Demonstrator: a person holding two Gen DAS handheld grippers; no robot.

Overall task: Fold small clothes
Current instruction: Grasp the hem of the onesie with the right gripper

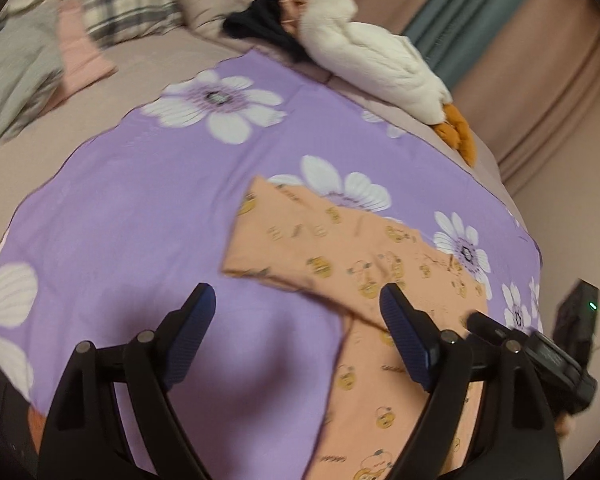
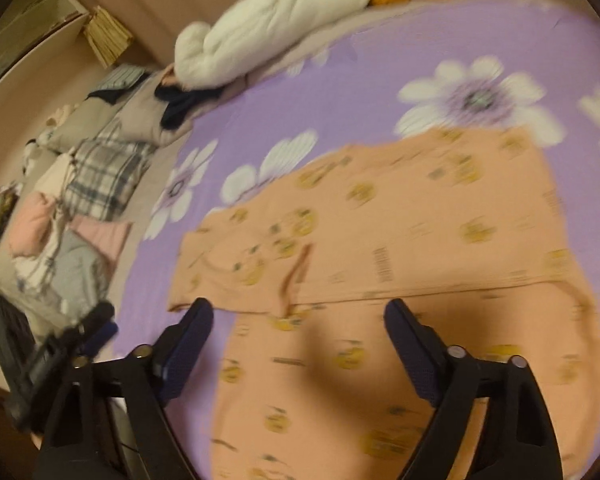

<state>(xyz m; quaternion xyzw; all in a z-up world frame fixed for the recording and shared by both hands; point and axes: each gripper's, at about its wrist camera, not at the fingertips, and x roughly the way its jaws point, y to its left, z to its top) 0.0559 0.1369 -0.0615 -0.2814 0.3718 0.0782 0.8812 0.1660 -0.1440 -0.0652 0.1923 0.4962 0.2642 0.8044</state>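
Observation:
A small orange garment [image 1: 340,256] printed with yellow cartoon figures lies flat on a purple flowered sheet [image 1: 140,208]. It also shows in the right wrist view [image 2: 400,216], with one part folded over along a straight edge. My left gripper [image 1: 296,300] is open and empty, above the sheet at the garment's left edge. My right gripper [image 2: 298,312] is open and empty, hovering over the garment's near part. The right gripper's body [image 1: 556,352] shows at the right of the left wrist view.
A white plush goose [image 1: 376,52] with orange feet lies at the bed's far edge beside a dark cloth [image 1: 260,20]. Plaid, pink and grey clothes [image 2: 84,200] are piled beside the sheet. Curtains [image 1: 500,20] hang behind the bed.

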